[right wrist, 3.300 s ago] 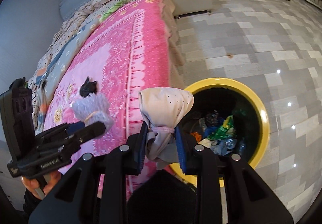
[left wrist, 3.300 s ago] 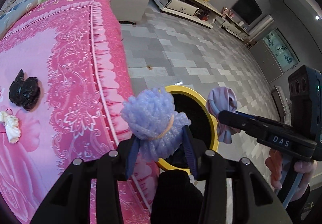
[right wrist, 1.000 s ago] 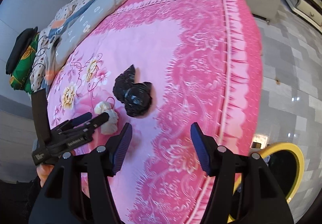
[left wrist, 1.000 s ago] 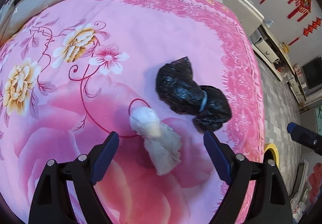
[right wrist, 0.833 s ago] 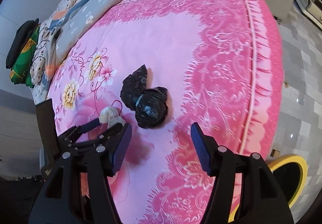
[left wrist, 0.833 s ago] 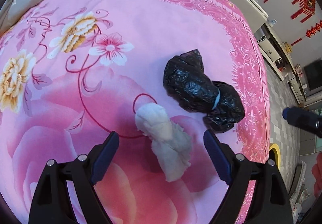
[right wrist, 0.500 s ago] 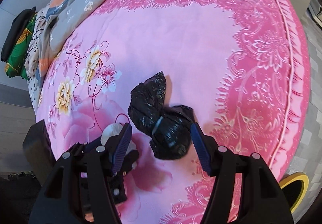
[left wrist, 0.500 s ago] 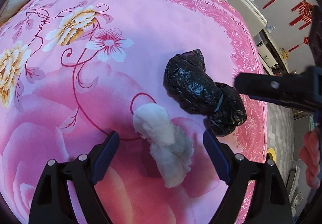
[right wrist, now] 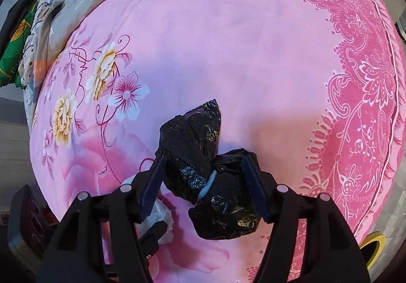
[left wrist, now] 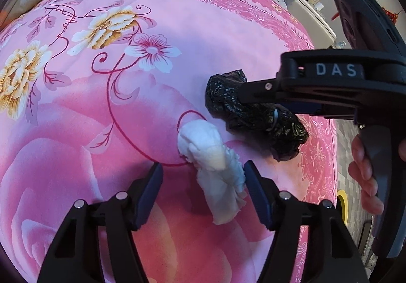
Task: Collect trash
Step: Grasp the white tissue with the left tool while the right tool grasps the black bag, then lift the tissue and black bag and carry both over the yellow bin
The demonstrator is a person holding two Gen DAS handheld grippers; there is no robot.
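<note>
The left gripper [left wrist: 201,185], jaws just narrowing but still spread, straddles the soft white crumpled tissue wad [left wrist: 213,168] on the pink floral bedspread [left wrist: 177,29]. The right gripper [right wrist: 203,186] is spread around the light, crinkly black plastic bag bundle [right wrist: 203,176]; its tied waist looks the best hold. The wads lie just beside each other, so the tools crowd. The yellow-rimmed bin [right wrist: 373,245] waits beyond the bed edge.

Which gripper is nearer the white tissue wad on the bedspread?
Left. The left gripper straddles the white tissue wad, its jaws just closing around it but not yet pressing. The right gripper sits beside it, open around the black bag bundle.
</note>
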